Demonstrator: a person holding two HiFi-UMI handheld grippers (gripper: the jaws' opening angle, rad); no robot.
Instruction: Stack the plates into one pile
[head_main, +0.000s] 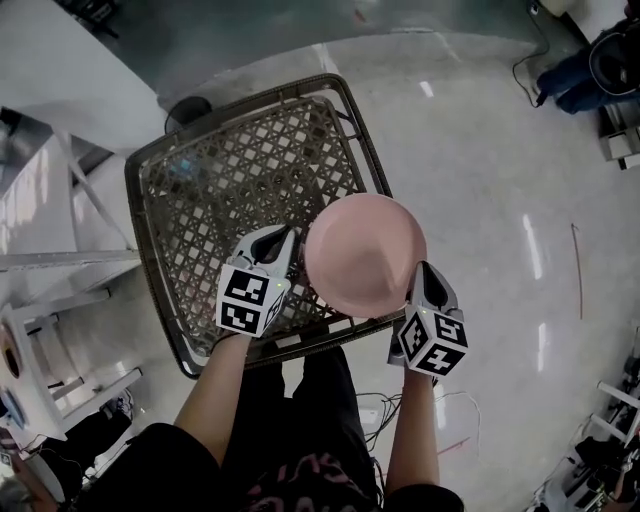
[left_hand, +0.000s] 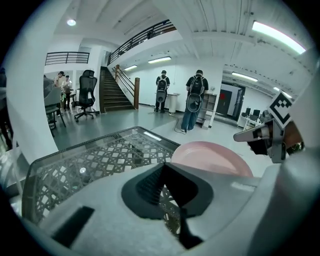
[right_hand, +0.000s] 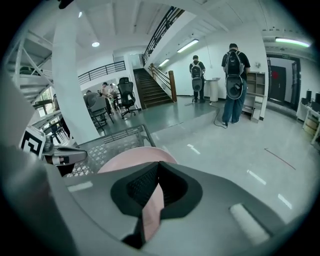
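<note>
While the pink plate (head_main: 365, 255) hangs over the near right corner of the basket (head_main: 150, 215), I note my right gripper (head_main: 420, 272) pinching its right rim, and my left gripper (head_main: 287, 248) with jaws pressed together just beside its left rim.

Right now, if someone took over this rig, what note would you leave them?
Right claw: shut on the plate, at its right rim.
Left claw: shut at the plate's left rim. No rim shows between its jaws, so a grip there is unsure.
Plate: held above the near corner of the basket.
Done: one plate in hand.
Left: no other plate or pile is in view. Find the rest and stack them.
</note>
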